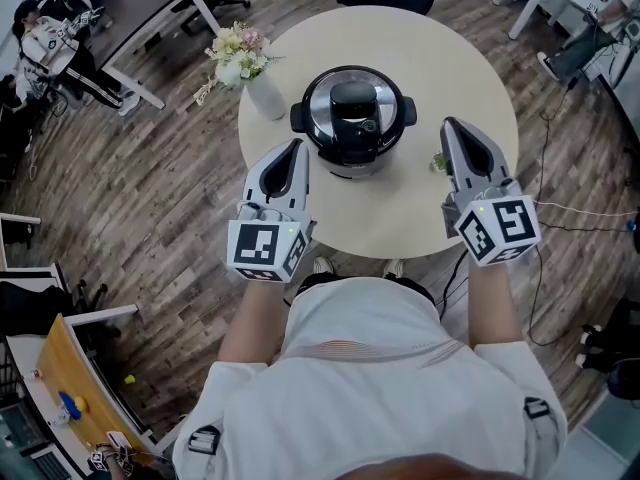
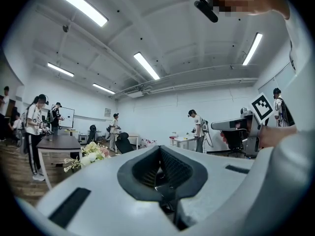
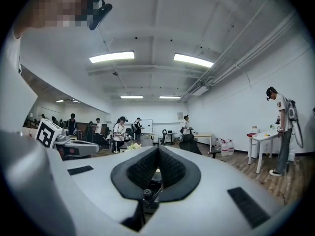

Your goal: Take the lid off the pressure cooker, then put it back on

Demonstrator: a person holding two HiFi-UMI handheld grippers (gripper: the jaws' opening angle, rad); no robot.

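The pressure cooker (image 1: pixel 352 133) stands at the middle of the round desk (image 1: pixel 450 58), its lid (image 1: pixel 355 106) on. The left hand-held gripper (image 1: pixel 296 146) and the right hand-held gripper (image 1: pixel 449 125) flank it near the desk's front edge, both closed and empty.

Light is bright and even, coming from long ceiling lamps (image 2: pixel 82 6) that burn out to pure white strips in both gripper views, with a mild bloom round them. White walls and ceiling spread it, so shadows are soft: only a faint dark rim lies on the table (image 1: pixel 450 58) at the foot of the cooker (image 1: pixel 340 160). The lid (image 1: pixel 352 108) carries small glints on its shiny ring. The head view is sharp at the middle, and its floor (image 1: pixel 150 198) planks bow round the edges. Both gripper views are strongly fisheyed, with black corners, curved walls and a slightly soft near foreground.
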